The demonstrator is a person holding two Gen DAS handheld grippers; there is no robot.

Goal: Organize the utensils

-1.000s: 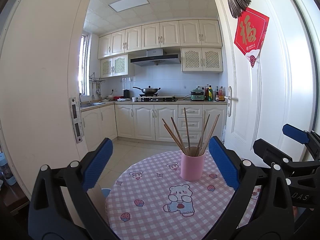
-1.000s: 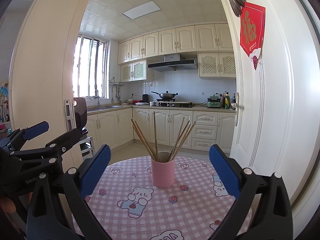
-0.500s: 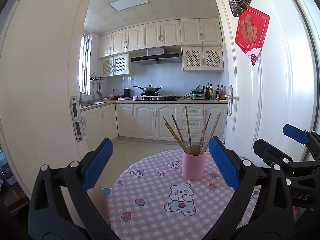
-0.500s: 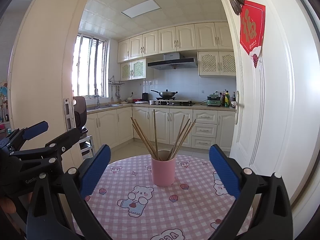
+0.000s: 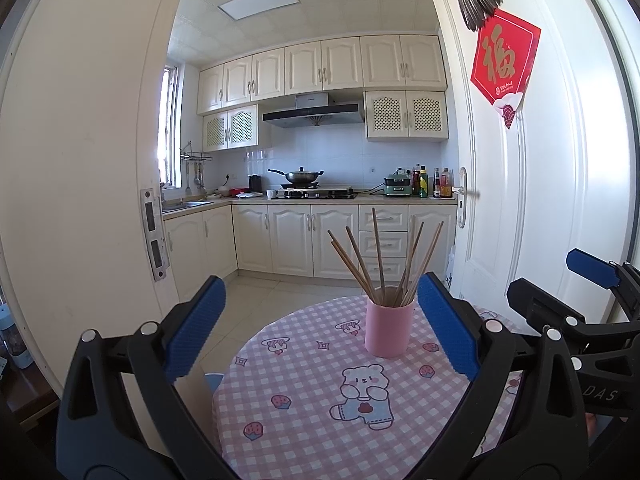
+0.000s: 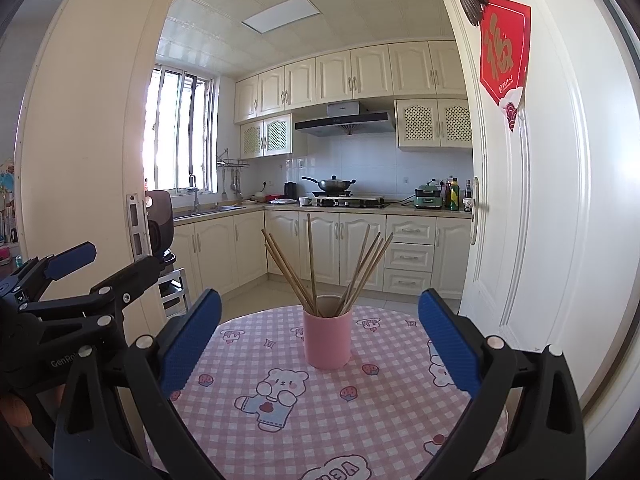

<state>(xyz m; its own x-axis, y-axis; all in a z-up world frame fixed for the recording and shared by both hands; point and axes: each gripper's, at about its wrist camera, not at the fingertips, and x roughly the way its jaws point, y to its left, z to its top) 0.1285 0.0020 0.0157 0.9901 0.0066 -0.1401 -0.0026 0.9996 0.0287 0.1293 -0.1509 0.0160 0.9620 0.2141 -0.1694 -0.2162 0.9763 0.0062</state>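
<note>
A pink cup (image 5: 389,327) (image 6: 327,337) stands upright on a round table with a pink checked cloth (image 5: 320,392) (image 6: 360,408). Several wooden chopsticks (image 5: 380,260) (image 6: 316,268) fan out of the cup. My left gripper (image 5: 320,324) is open, held above the table's near side, with the cup just inside its right finger (image 5: 448,332). My right gripper (image 6: 320,328) is open too, the cup centred between its blue pads and farther off. Each gripper shows at the edge of the other's view, the right (image 5: 576,312) and the left (image 6: 80,288).
A white door (image 5: 520,200) with a red paper sign stands open close to the table on the right. A door frame (image 5: 100,200) rises on the left. Beyond lie the kitchen floor, cream cabinets (image 5: 304,240) and a stove with a wok (image 5: 300,178).
Both views have shifted slightly; the cup sits a touch higher and farther right in the left wrist view. Both grippers stay open and empty.
</note>
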